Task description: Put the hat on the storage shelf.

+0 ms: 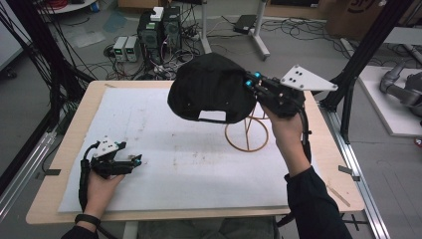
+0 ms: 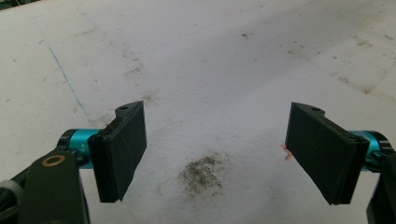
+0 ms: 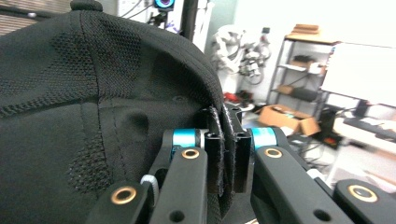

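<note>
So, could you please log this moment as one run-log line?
right gripper: shut on black cap, held above wire stand | left gripper: open, over white mat

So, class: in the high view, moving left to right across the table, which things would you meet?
Left gripper resting open on the white foam mat → black fabric cap held aloft → right gripper clamping the cap's edge.

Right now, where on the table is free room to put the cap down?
The white mat is bare between the left gripper and the wire stand, and across its far left part. It is crowded at the far right, where the right gripper holds the cap above the stand.
</note>
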A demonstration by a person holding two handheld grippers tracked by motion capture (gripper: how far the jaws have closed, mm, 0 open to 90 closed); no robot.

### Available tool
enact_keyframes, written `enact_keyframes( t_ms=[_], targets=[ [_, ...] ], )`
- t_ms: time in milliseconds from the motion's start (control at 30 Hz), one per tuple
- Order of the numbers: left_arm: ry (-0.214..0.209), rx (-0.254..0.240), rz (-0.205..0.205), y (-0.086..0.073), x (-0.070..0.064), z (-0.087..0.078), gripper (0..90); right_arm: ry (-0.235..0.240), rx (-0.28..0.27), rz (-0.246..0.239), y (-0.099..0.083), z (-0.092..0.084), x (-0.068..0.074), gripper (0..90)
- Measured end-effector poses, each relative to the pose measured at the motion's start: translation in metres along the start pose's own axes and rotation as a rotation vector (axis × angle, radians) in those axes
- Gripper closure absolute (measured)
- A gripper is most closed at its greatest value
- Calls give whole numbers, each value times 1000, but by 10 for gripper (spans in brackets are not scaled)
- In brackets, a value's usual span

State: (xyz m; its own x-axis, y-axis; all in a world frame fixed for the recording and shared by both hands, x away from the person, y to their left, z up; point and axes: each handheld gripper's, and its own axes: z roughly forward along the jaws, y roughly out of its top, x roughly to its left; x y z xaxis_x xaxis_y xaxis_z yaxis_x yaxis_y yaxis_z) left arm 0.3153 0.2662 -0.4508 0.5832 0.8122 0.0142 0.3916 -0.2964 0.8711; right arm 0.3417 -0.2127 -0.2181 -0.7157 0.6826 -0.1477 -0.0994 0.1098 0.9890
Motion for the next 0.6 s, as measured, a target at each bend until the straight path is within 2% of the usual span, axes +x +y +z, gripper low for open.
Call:
enact_keyframes(
  t_ms=[100,300,433,600],
  targets=[
    [0,1,2,0,0,0,207,-48,-9,-18,5,-8,-11,886],
    [2,1,3,0,-1,0,206,-154,-2,-17,3,-24,-33,887],
    [1,6,8,0,-1,1,206,-216,10,-17,-4,-33,-47,886],
    [4,10,10,0,-1,1,206,-262,25,4,-19,-42,-60,886]
  ],
)
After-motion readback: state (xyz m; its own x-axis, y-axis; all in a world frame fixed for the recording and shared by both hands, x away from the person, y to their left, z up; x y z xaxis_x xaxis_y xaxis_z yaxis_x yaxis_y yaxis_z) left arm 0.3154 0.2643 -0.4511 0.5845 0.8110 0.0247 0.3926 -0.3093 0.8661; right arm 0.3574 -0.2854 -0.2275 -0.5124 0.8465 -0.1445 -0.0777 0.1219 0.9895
